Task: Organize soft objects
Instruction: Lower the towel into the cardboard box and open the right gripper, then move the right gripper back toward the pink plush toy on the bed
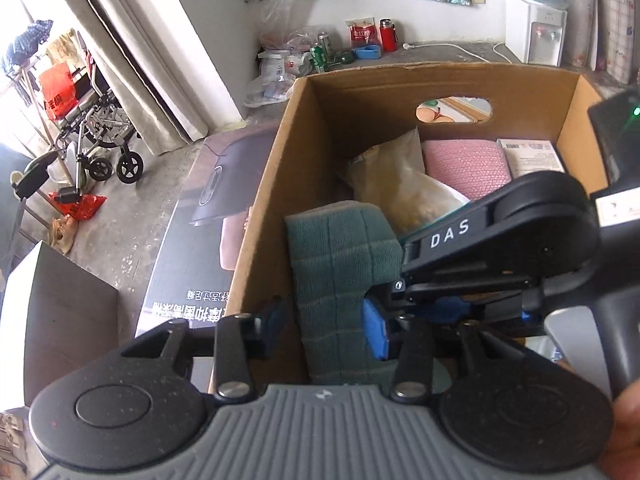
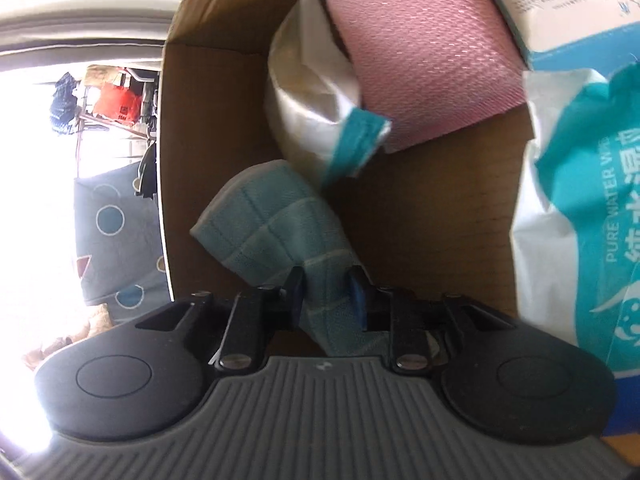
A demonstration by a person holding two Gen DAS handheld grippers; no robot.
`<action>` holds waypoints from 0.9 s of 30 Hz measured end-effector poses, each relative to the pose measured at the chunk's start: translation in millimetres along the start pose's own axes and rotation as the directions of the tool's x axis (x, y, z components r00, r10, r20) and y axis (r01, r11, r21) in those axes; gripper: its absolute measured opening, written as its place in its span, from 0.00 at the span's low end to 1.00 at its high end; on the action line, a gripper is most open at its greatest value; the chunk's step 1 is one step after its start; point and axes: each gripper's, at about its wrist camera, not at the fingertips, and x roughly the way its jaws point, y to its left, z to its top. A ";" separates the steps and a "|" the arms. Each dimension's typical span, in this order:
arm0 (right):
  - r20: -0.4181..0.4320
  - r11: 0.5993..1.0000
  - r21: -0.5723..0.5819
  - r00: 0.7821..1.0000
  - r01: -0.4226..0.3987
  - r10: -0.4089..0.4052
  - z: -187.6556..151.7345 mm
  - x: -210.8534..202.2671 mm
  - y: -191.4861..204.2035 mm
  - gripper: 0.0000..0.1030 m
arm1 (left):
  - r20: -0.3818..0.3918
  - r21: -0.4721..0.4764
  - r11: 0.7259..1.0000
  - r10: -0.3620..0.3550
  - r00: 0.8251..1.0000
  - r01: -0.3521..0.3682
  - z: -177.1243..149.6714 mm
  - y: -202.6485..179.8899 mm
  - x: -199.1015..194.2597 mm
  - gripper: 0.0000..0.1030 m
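Note:
A green checked cloth (image 1: 344,256) hangs inside an open cardboard box (image 1: 272,184). My right gripper (image 2: 326,294) is shut on the cloth (image 2: 276,224) and holds it low over the box floor. In the left wrist view the right gripper's black body, marked DAS (image 1: 480,248), reaches in from the right. My left gripper (image 1: 324,328) is open, its fingers on either side of the cloth's lower part, just above the box's near-left corner. A pink cloth roll (image 1: 466,166) (image 2: 428,52) lies at the back of the box.
The box also holds a white and tan bag (image 1: 396,184) (image 2: 316,112), a white carton (image 1: 532,156) and a teal wet-wipes pack (image 2: 580,220). A flat printed carton (image 1: 200,240) lies left of the box. A wheelchair (image 1: 92,128) stands far left, a water dispenser (image 1: 534,28) behind.

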 end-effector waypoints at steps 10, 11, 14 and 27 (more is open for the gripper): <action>0.059 0.997 -0.067 0.997 -0.042 0.046 -13.1 -46.4 18.9 0.53 | 0.020 -0.048 0.997 -0.056 0.998 0.057 -15.3 11.4 -32.8 0.55; 0.065 0.995 -0.081 0.996 -0.049 0.054 -17.0 -53.7 21.2 0.53 | 0.023 -0.060 0.996 -0.068 0.997 0.069 -16.3 11.5 -37.7 0.55; 0.084 0.988 -0.126 0.991 -0.089 0.100 -27.9 -86.6 23.1 0.54 | 0.053 -0.091 0.988 -0.122 0.991 0.126 -23.2 11.0 -58.5 0.59; 0.287 0.921 -0.369 0.928 -0.121 0.237 -68.6 -337.3 -46.0 0.65 | 0.295 0.033 0.910 -0.405 0.866 0.414 -59.4 -86.0 -167.7 0.70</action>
